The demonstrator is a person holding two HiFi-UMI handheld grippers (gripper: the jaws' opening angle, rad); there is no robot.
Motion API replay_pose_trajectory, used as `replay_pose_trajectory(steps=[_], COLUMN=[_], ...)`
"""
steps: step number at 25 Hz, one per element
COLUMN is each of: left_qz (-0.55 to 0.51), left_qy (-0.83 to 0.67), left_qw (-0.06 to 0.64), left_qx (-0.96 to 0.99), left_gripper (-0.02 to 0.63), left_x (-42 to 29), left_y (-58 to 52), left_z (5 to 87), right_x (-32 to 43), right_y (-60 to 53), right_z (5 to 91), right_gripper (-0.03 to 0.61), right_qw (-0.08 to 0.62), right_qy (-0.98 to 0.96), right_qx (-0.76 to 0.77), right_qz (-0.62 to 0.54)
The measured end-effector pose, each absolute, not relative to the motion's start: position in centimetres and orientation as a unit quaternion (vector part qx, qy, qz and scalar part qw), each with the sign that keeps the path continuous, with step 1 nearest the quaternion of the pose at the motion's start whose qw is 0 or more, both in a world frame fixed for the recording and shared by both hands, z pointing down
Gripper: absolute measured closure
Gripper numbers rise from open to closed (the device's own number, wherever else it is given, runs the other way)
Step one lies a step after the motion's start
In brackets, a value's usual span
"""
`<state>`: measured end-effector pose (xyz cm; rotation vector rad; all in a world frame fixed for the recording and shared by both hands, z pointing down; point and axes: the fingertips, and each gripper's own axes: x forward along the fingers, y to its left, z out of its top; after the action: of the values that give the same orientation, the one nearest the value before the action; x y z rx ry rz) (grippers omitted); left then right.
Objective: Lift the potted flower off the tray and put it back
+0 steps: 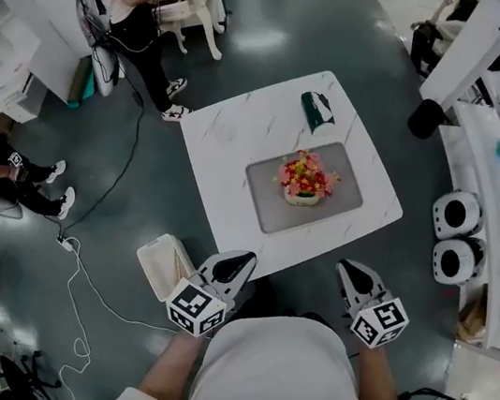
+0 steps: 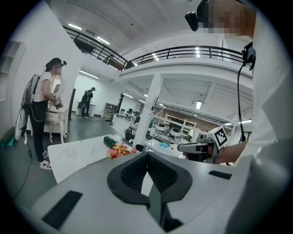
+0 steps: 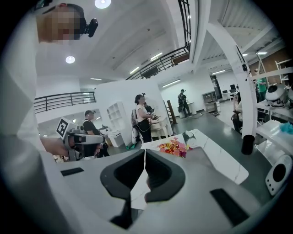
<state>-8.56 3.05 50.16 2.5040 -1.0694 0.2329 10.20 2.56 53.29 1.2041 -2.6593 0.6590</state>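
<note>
The potted flower (image 1: 305, 180) is standing upright in the middle of the grey tray (image 1: 264, 201), and the tray is lying in the centre of the white tabletop (image 1: 231, 144). The left gripper (image 1: 240, 261) and the right gripper (image 1: 351, 274) are both hovering at the near edge of the tabletop, well apart from the pot. Each one is holding its jaws pressed together, with nothing between them.

In my judgement, the step in hand is the reach toward the pot, so the lift is not yet begun. To do it well, the person is needing to open the jaws before coming close. The low pot body is looking like the safer place to grip, because the blossoms are spreading over the rim and are seeming easy to crush. A straight lift is also helping to keep the pot level, so that it is not dragging the tray.

A dark green packet (image 1: 317, 111) is lying near the far corner of the tabletop, beyond the tray, and it is not blocking the way. On the floor, a white box (image 1: 161, 265) is sitting just beside the left gripper, and a cable (image 1: 97, 207) is running at the left. White machines (image 1: 457, 239) are standing at the right, and another person (image 1: 131, 3) is standing far at the left. The path from the near edge to the tray is looking free.
</note>
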Motion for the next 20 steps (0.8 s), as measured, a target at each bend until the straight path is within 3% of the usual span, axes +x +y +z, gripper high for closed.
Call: replay_pose_trajectory(steps=[10,20], left_qz=[0.088,0.075], left_qy=[-0.364,-0.386], left_qw=[0.209,0.221], left_qx=[0.903,0.892], left_gripper=[0.606,0.606], left_x=[-11.6,-10.1], left_y=[-1.5,-3.8], left_z=[51.7,53.1], right_x=[6.7,6.1], right_y=[-3.0,-6.9], right_z=[55.6,56.5], right_gripper=[0.560,0.558], right_qw=[0.120,0.128], right_qy=[-0.886,-0.899], right_qx=[0.398,0.354], right_qz=[0.207,0.221])
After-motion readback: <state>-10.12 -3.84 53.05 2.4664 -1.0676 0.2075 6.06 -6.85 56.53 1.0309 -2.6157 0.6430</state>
